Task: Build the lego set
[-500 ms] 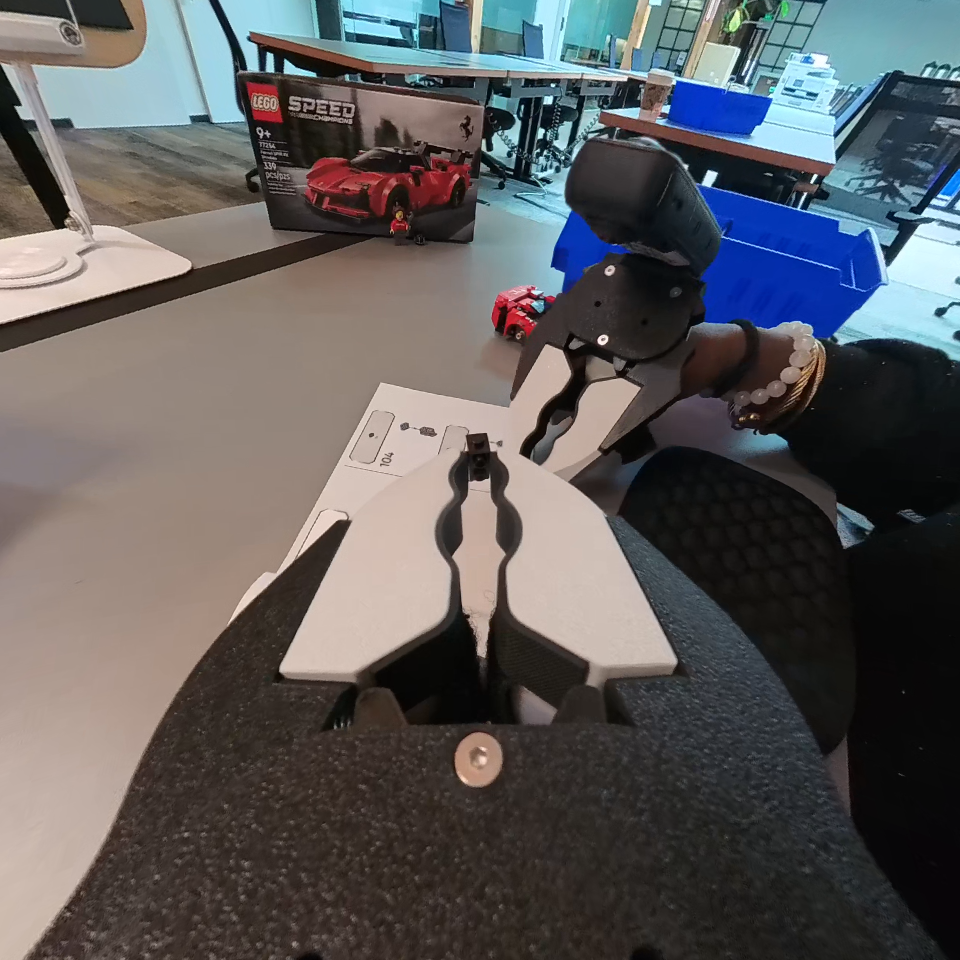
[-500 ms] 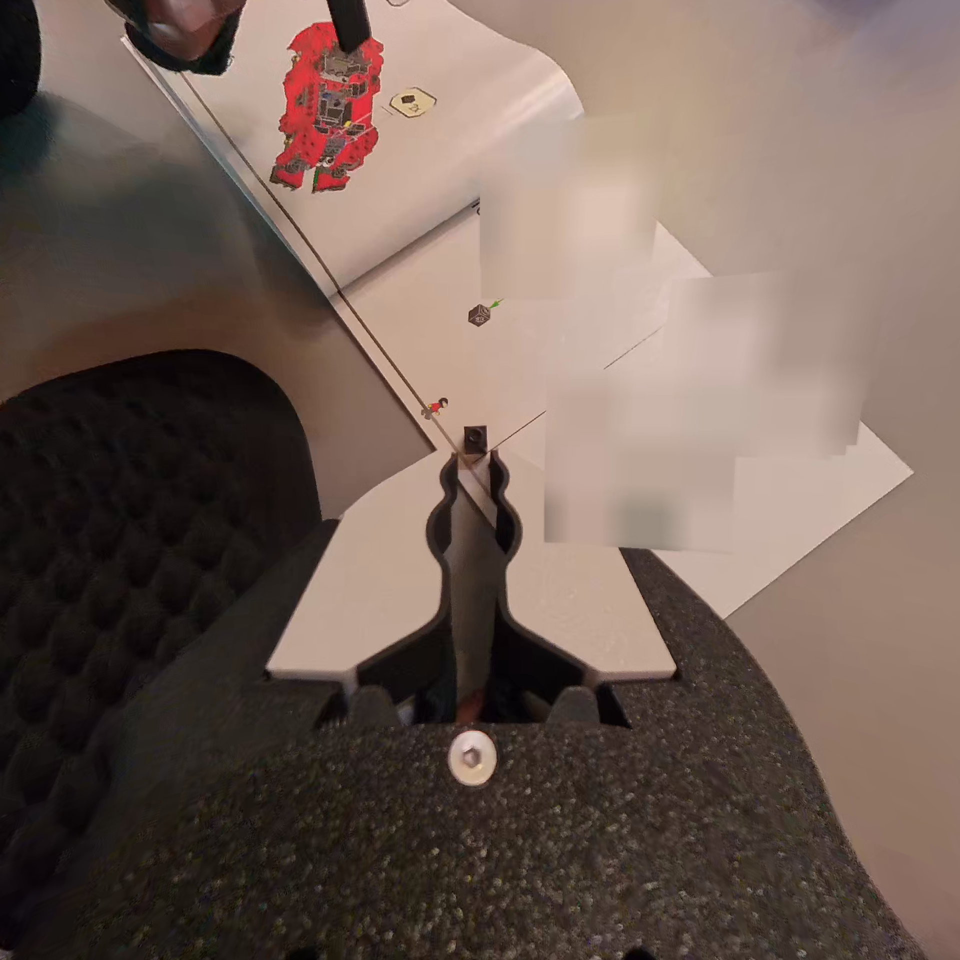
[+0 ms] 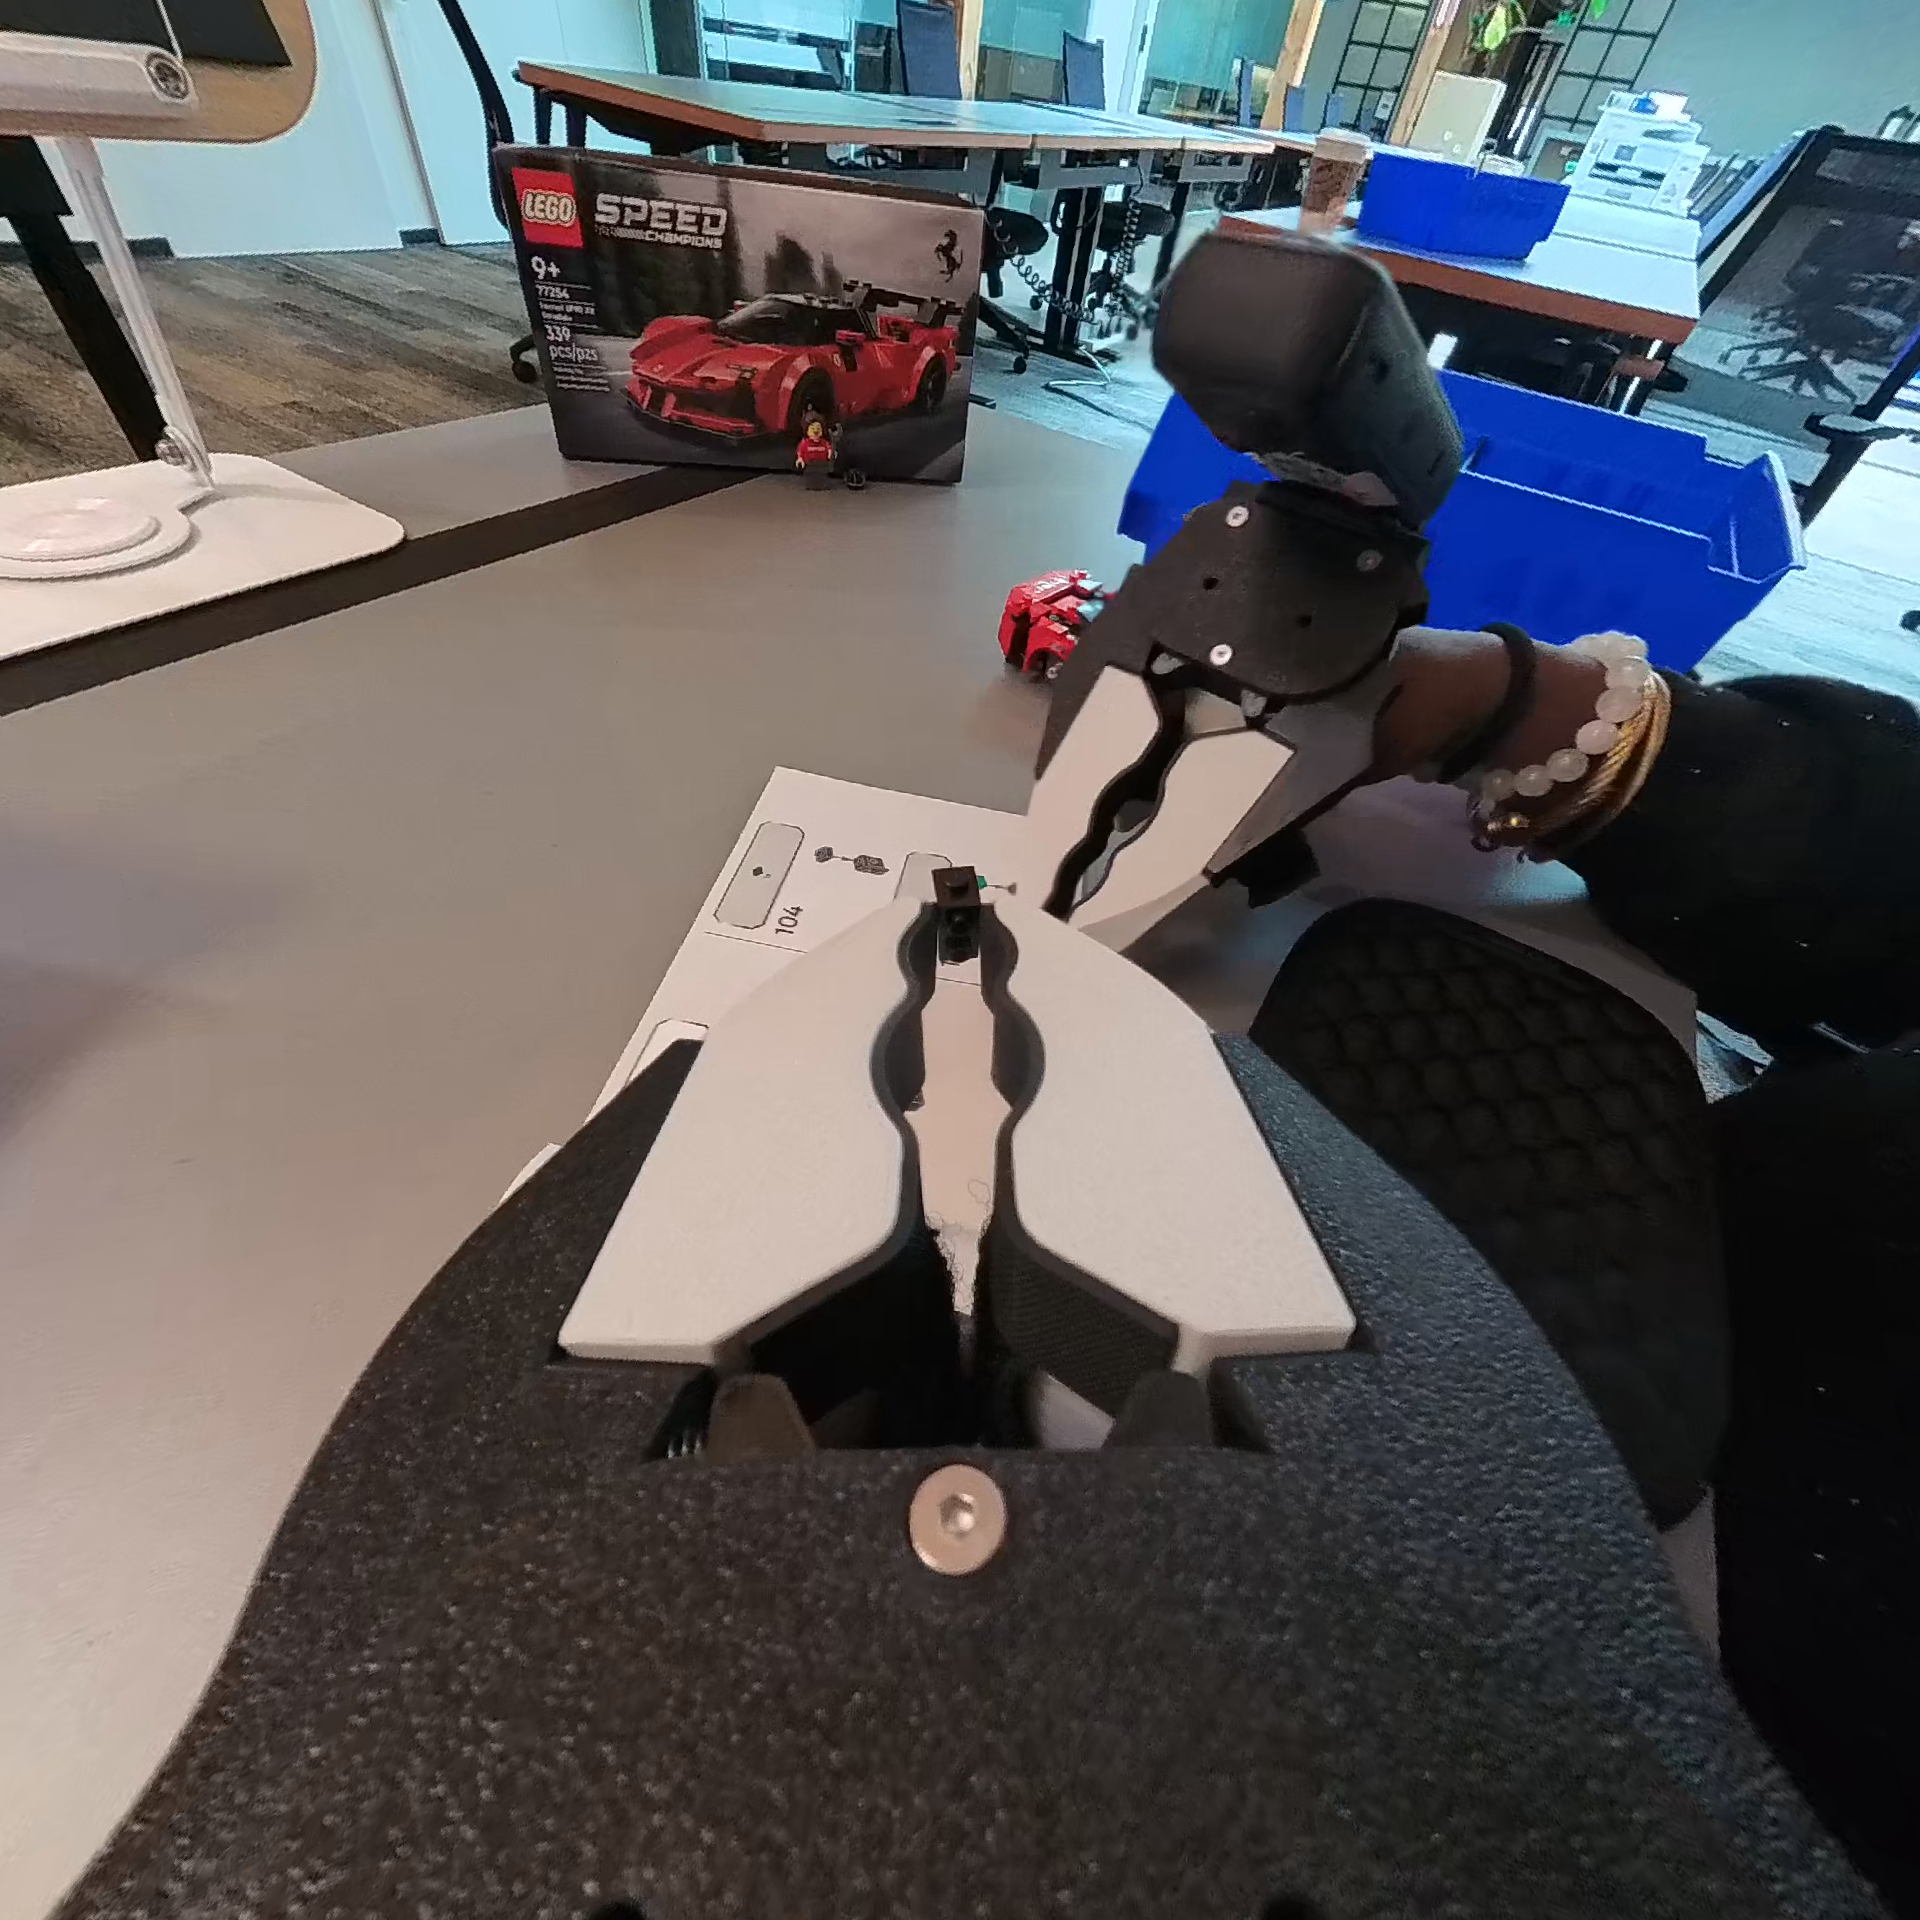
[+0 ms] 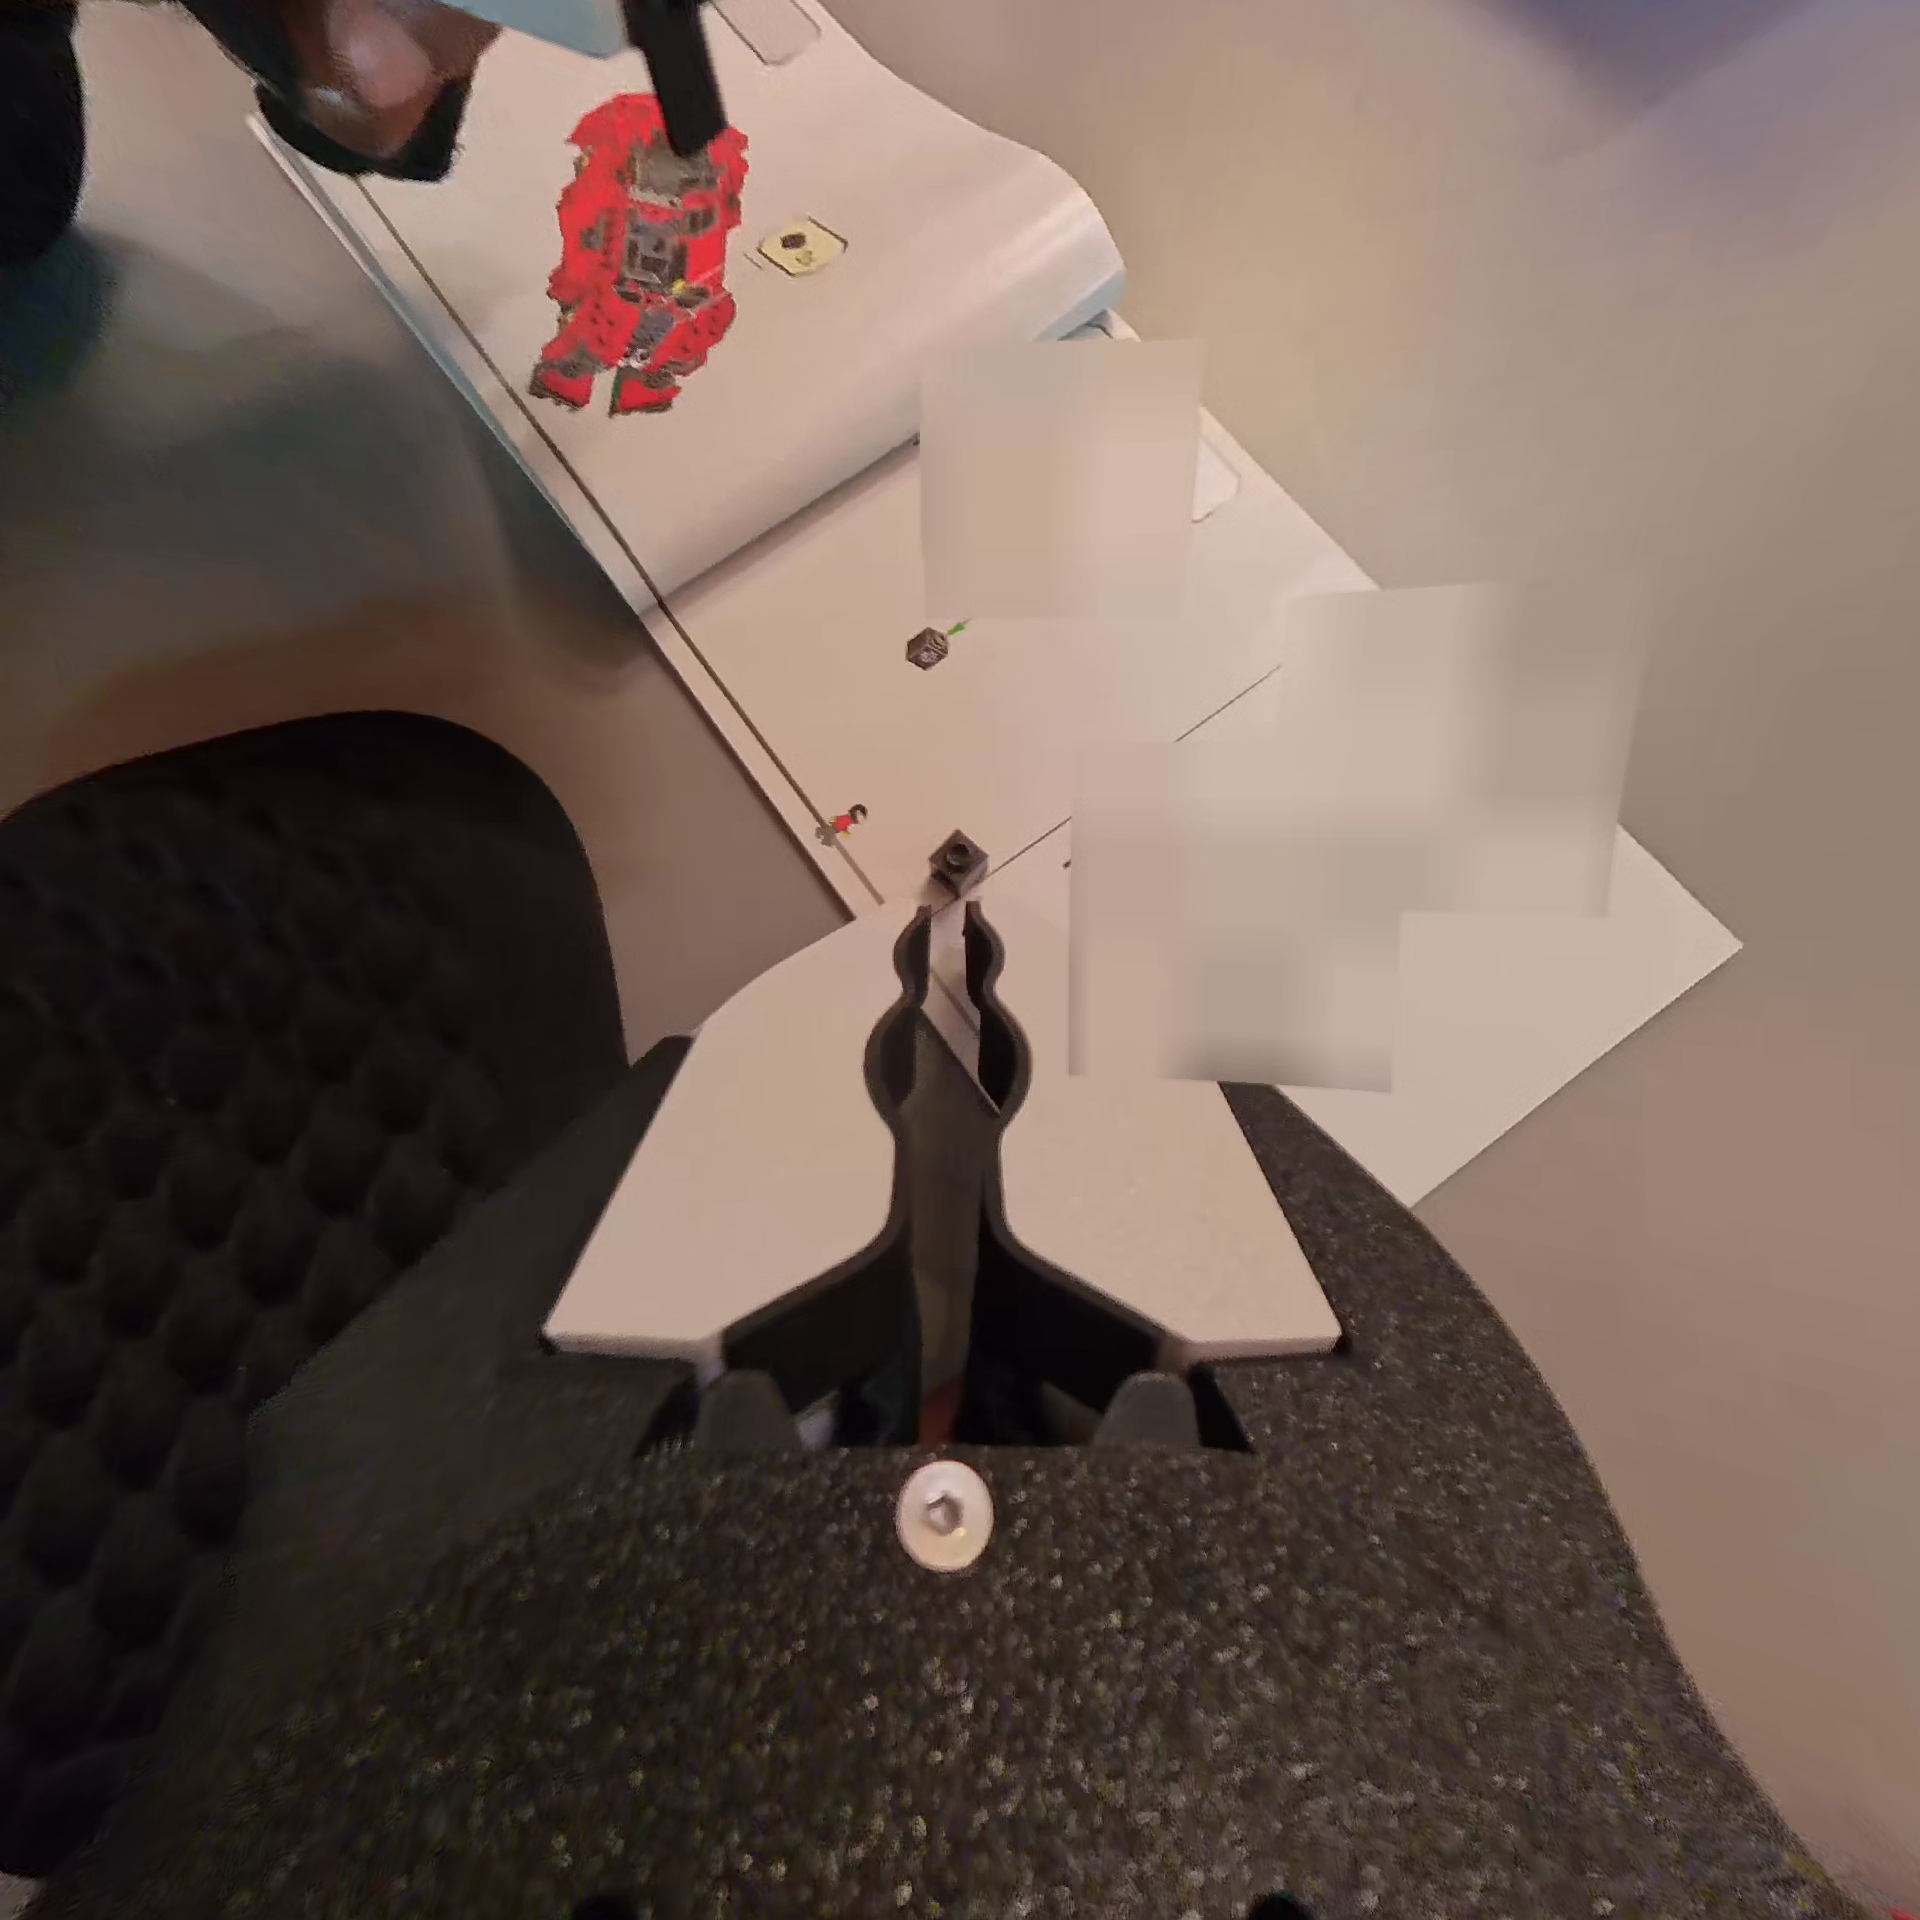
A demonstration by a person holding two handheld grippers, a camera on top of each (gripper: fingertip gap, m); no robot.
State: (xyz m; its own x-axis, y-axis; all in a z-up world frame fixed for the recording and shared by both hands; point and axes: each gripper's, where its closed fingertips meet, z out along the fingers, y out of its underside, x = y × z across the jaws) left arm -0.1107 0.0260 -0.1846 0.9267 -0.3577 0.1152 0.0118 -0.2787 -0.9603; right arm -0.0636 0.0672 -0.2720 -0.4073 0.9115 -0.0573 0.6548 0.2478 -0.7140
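Two grippers work over the open instruction booklet, which lies flat on the grey table. The left gripper is clamped on a small black brick, held up at its tips, probably for checking against the page. The right gripper stands slightly apart just behind another black brick resting on the booklet, seemingly set to pinch it. The red car waits beyond, near the blue bin.

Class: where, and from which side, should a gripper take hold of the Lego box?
Probably the top edge, from above, jaws across front and back: the box stands upright and looks thin front to back, while its face looks too wide to span.
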